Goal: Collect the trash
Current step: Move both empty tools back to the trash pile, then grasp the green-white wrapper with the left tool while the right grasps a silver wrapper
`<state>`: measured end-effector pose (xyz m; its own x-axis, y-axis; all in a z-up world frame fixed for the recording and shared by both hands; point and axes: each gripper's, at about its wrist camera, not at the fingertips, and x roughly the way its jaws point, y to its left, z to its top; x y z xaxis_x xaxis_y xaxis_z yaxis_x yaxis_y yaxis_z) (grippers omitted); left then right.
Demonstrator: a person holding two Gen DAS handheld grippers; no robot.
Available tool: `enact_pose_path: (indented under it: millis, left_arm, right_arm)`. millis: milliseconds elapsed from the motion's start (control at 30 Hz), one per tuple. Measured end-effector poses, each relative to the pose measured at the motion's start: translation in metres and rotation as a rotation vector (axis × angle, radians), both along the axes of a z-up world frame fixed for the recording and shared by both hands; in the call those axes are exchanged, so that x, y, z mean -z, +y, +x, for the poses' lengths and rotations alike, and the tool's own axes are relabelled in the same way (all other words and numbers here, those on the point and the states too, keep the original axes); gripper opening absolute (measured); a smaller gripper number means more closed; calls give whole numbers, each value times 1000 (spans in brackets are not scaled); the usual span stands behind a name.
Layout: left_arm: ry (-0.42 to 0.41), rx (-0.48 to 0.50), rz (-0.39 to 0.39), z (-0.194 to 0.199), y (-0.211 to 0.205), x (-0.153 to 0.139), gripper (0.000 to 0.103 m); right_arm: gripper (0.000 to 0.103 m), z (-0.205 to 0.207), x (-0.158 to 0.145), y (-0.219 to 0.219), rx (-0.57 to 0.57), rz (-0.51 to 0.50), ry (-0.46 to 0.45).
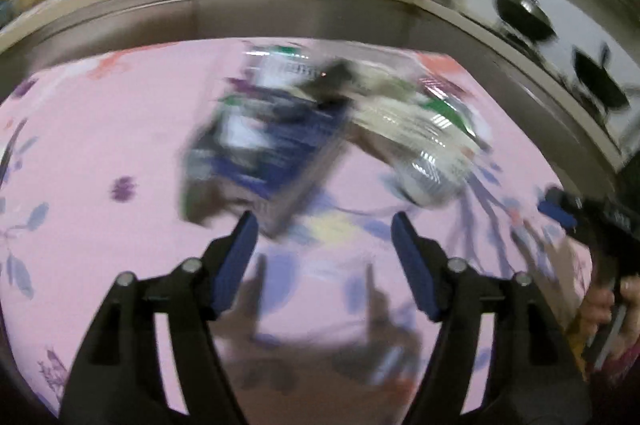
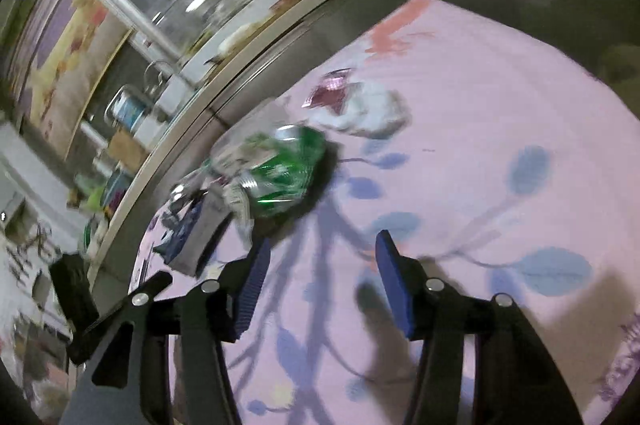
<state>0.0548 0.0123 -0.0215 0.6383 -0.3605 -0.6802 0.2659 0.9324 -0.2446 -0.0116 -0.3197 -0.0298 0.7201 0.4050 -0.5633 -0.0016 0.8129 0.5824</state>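
Trash pile (image 1: 320,129) motion-blurred | left claw (image 1: 324,237) spread | right claw (image 2: 322,257) spread

Trash pile (image 1: 288,145) motion-blurred; items indistinct.

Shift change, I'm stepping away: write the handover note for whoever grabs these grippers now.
Left gripper: open, empty, over the pink floral cloth, facing the trash pile.
Right gripper: open, empty, also aimed at the pile.
Trash on the cloth: blue box nearest the left gripper, crushed green can beside it, white crumpled wrapper and a small purple wrapper farther back. Frames are blurred, so details are uncertain.
Done: nothing held; no bin in view.
Left: pick up every piece, probably starting with the box or can.
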Motion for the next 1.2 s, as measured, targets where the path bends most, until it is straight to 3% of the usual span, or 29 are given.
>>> enact_pose_path:
  millis: [433, 633, 1033, 1067, 1133, 1200]
  left_arm:
    - [19, -83, -106, 43, 39, 8, 69]
    - [39, -129, -174, 60, 67, 11, 69]
    - [4, -115, -162, 105, 69, 7, 69]
    - [6, -113, -165, 107, 69, 8, 66]
    - [7, -102, -188, 109, 71, 11, 47]
    - [26, -97, -191, 111, 74, 17, 19]
  right_arm:
    - [53, 62, -51, 115, -217, -111, -80]
    - [53, 111, -54, 153, -270, -100, -48]
    - [53, 147, -55, 173, -267, -98, -15]
    - [53, 149, -54, 174, -266, -100, -9]
    - [53, 153, -53, 176, -267, -111, -6]
    - [53, 159, -56, 182, -277, -142, -10]
